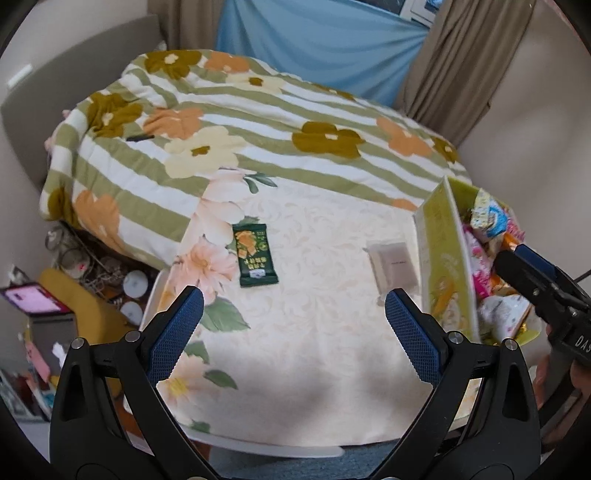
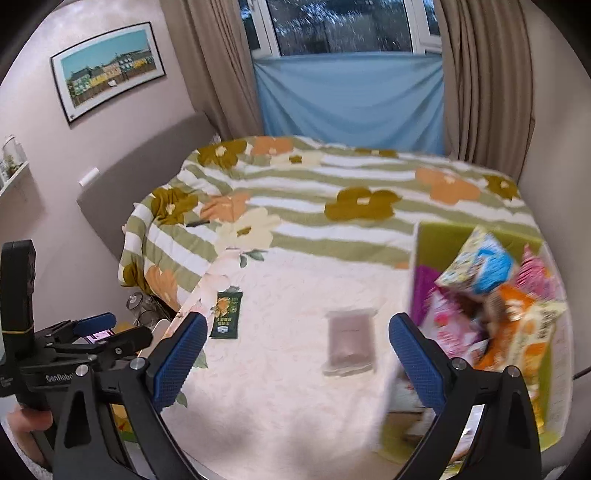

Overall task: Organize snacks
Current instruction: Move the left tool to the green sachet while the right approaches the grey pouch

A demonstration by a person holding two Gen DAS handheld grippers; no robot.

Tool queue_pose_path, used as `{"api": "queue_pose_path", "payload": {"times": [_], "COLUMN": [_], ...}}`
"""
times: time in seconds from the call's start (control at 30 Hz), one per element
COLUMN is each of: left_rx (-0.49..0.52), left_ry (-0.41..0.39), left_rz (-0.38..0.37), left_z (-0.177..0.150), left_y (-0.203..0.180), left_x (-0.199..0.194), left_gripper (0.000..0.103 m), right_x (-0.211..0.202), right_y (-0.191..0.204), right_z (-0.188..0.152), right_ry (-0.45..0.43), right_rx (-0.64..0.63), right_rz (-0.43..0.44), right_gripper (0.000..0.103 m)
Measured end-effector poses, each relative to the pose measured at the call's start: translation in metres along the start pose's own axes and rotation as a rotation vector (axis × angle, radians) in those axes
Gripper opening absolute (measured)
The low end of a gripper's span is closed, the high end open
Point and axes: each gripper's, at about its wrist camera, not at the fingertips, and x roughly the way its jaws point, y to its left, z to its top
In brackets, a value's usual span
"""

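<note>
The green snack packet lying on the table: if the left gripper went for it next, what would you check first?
1. Left gripper open and empty: ok.
2. Green packet lying flat, apart from other things: ok.
3. Bare tablecloth between fingers and packet: ok.
4. Right gripper out of the way, near the snack box: ok.
5. Pale packet clear of the path: ok.
6. Space left in the box: cannot tell.

A striped floral quilt [image 2: 332, 192] covers the bed behind a cream flowered tablecloth [image 1: 314, 332], with brown curtains [image 2: 480, 74] flanking a blue cloth [image 2: 351, 96] under the window [image 2: 340, 26] and a framed picture [image 2: 107, 66] on the wall.
</note>
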Motion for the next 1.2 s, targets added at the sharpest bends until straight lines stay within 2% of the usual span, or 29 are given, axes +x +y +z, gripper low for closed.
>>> {"api": "queue_pose_path", "payload": {"times": [0.27,0.57,0.73,0.9,1.0,1.13,1.2], "left_rx": [0.009,0.044,0.078,0.067,0.096,0.092,0.115], "left_ry": [0.063,0.178,0.225,0.261,0.263,0.266,0.264], "left_rz": [-0.012,-0.015,-0.015,-0.018,-0.001,0.019,0.046], "left_z": [0.024,0.031,0.033,0.034,0.035,0.037,0.038], "left_y": [0.037,0.072,0.075,0.073,0.065,0.056,0.051], "left_x": [0.049,0.127,0.176,0.205,0.214,0.22,0.223], "left_gripper": [0.098,0.098,0.098,0.098,0.098,0.097,0.094], "right_x": [0.062,0.121,0.144,0.155,0.159,0.172,0.178], "right_y": [0.018,0.023,0.013,0.006,0.004,0.001,0.0], "right_z": [-0.01,-0.027,-0.035,-0.039,-0.039,-0.041,-0.039], "right_ry": [0.071,0.079,0.085,0.113,0.127,0.153,0.159], "right_rx": [0.092,0.221,0.255,0.274,0.252,0.234,0.212], "right_rz": [-0.057,-0.216,-0.311,-0.355,-0.37,-0.345,-0.353], "right_gripper": [0.098,0.098,0.098,0.098,0.098,0.098,0.098]}}
